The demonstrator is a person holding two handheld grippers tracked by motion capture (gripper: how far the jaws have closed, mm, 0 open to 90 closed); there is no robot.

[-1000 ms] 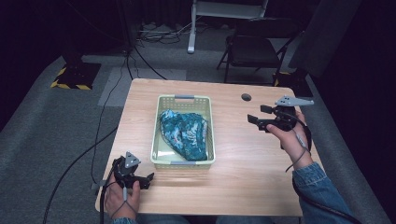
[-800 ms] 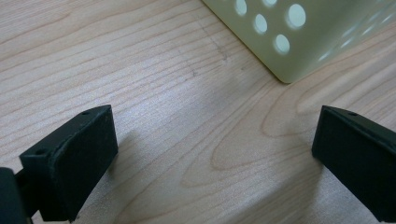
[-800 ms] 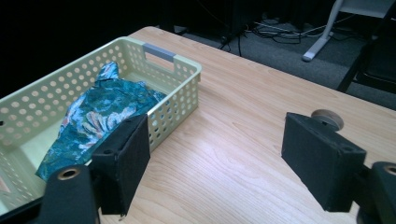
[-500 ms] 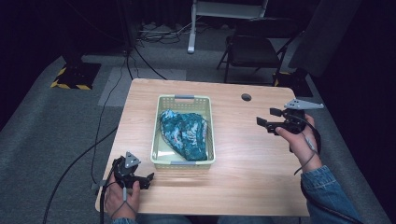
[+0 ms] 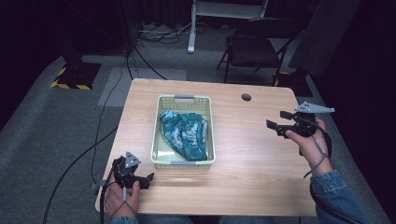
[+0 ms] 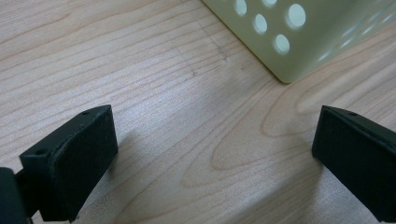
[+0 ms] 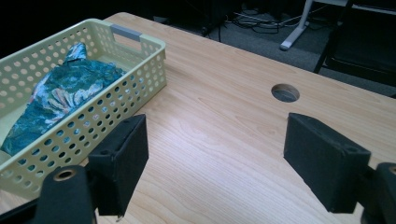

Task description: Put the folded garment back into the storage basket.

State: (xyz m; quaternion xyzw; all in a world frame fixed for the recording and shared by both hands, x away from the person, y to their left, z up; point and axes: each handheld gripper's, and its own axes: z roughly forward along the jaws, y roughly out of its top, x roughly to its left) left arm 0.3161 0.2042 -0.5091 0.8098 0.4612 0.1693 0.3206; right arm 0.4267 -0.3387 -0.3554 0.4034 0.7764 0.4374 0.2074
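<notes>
A pale green perforated basket [image 5: 157,138] stands at the middle of the wooden table [image 5: 252,158], with a crumpled teal patterned cloth [image 5: 183,132] inside it. In the right gripper view the basket [image 7: 140,60] and cloth [image 7: 60,93] lie to the left. My right gripper [image 5: 275,122] hovers near the table's right edge, open and empty, pointing toward the basket. My left gripper [image 5: 148,179] rests at the front left corner, open and empty. A corner of the basket [image 6: 285,46] shows just beyond its jaws in the left gripper view.
A round cable hole [image 5: 246,97] is in the table top behind the right gripper. A folding chair [image 5: 254,46] stands beyond the table's far edge. Cables [image 5: 100,121] run over the grey floor at the left.
My right gripper has moved to the right, away from the basket toward the table's edge. The left gripper has stayed where it was.
</notes>
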